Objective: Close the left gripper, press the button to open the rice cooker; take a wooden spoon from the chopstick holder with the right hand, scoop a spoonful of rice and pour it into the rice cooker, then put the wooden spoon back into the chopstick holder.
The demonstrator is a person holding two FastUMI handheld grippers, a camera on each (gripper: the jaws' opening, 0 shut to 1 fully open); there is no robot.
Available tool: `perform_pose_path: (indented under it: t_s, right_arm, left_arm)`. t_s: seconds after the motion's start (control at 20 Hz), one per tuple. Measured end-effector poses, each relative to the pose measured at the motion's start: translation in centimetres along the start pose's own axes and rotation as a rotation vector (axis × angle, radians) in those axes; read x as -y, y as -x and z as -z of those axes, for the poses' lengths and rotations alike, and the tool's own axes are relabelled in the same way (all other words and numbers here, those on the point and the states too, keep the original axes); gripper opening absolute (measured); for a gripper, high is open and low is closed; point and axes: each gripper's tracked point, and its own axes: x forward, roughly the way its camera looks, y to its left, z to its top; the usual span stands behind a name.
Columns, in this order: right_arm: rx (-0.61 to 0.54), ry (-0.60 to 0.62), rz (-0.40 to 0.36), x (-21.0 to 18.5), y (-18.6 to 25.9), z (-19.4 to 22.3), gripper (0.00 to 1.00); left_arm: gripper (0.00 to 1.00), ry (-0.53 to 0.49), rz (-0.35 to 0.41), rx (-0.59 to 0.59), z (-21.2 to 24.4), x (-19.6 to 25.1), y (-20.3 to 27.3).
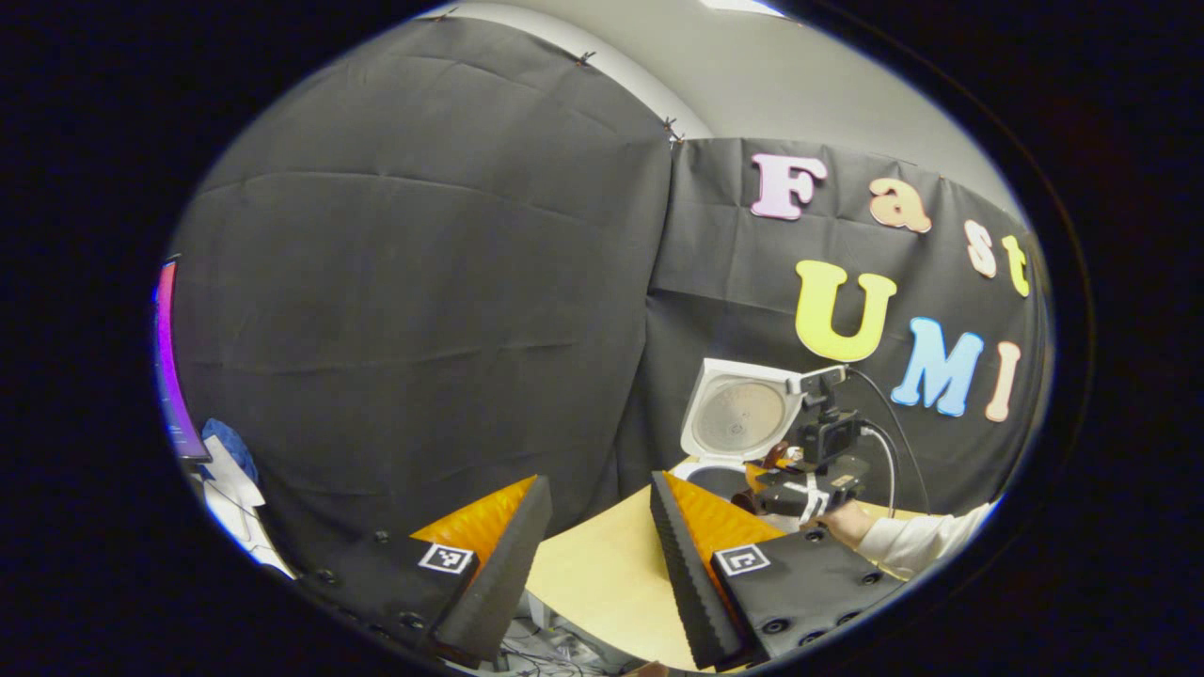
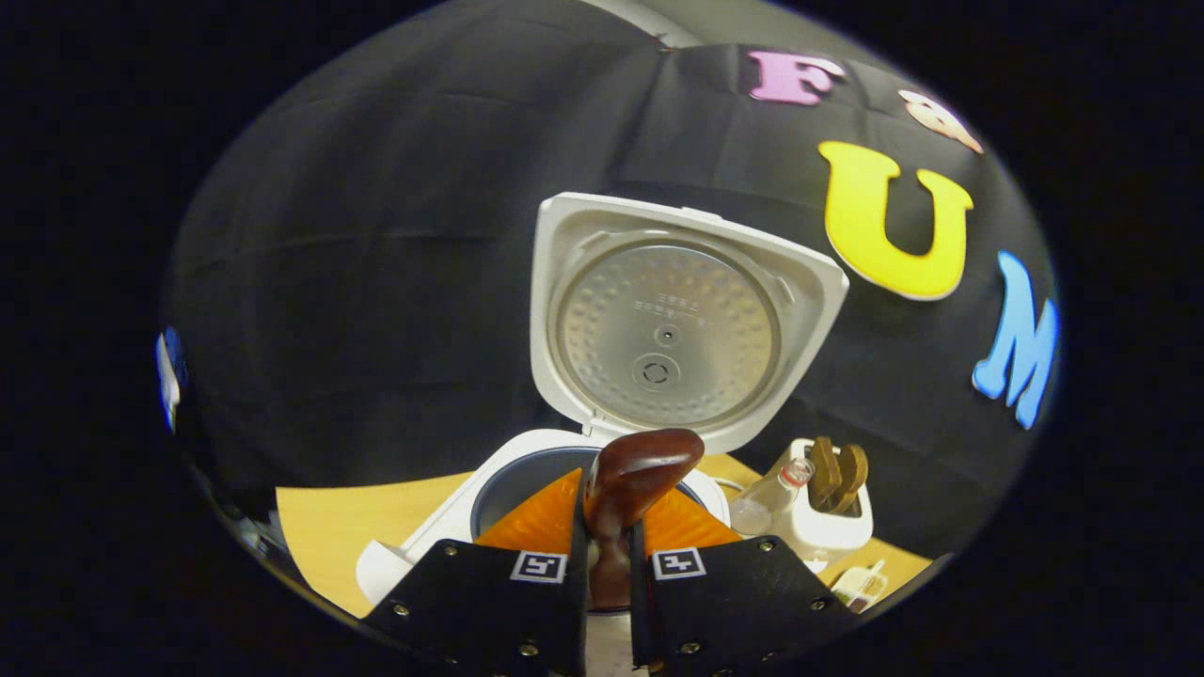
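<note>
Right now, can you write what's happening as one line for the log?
rice cooker: lid up | right hand-held gripper: shut on wooden spoon over pot | left hand-held gripper: open, idle | chopstick holder: utensils inside

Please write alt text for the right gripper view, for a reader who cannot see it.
The right hand-held gripper is shut on a wooden spoon above the open rice cooker, its lid upright. To the right, a chopstick holder holds other wooden utensils.

White rice cooker (image 2: 564, 461), brown wooden spoon (image 2: 640, 470)
</note>
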Motion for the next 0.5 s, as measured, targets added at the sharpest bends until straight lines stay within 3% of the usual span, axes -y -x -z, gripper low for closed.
perform_pose_path:
  t_s: [0.15,0.25,0.35,0.5]
  right_arm:
    - [0.030,0.212,0.019,-1.3,0.9,-0.1,0.19]
    - [0.054,0.267,0.041,-1.8,1.4,-0.6,0.17]
    - [0.036,0.172,0.043,-1.6,1.5,-0.5,0.16]
    - [0.011,-0.095,0.085,0.3,1.9,-1.7,0.17]
  left_arm:
    - [0.78,-0.007,0.007,0.007,-0.5,0.3,0.1]
    - [0.78,-0.011,0.009,0.016,-0.8,0.2,0.3]
    - [0.78,-0.006,0.011,0.019,-0.9,-0.1,0.7]
    - [0.78,-0.004,0.009,0.037,-1.6,-0.9,1.6]
